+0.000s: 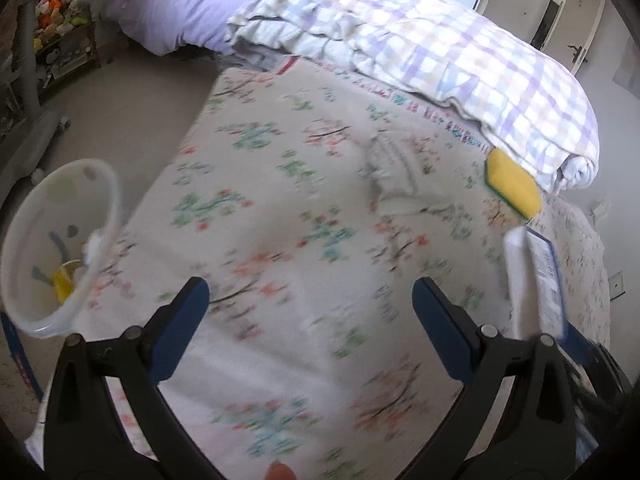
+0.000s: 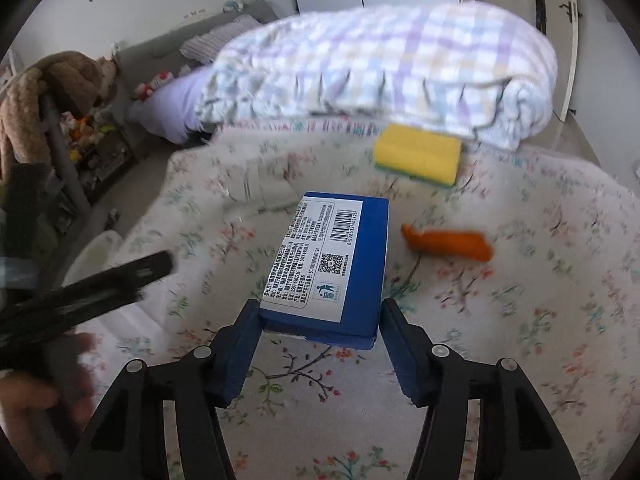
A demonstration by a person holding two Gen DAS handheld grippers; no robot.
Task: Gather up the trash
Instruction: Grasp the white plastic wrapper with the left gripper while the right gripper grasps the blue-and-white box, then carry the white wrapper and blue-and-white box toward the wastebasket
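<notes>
My right gripper [image 2: 320, 320] is shut on a blue box [image 2: 332, 264] with a white barcode label and holds it above the floral bedspread [image 2: 520, 320]; the box also shows at the right of the left wrist view [image 1: 536, 276]. My left gripper [image 1: 310, 300] is open and empty over the bedspread [image 1: 280, 200]. A white bin [image 1: 60, 248] with a yellow scrap inside stands at the bed's left edge. A yellow sponge [image 2: 418, 154] lies by the folded quilt, also in the left wrist view [image 1: 512, 184]. An orange wrapper [image 2: 448, 244] lies right of the box.
A folded plaid quilt [image 1: 420, 52] covers the far side of the bed, also in the right wrist view [image 2: 380, 68]. A lilac pillow [image 1: 180, 16] lies beyond. A shelf with plush toys [image 1: 60, 20] stands on the floor at the left.
</notes>
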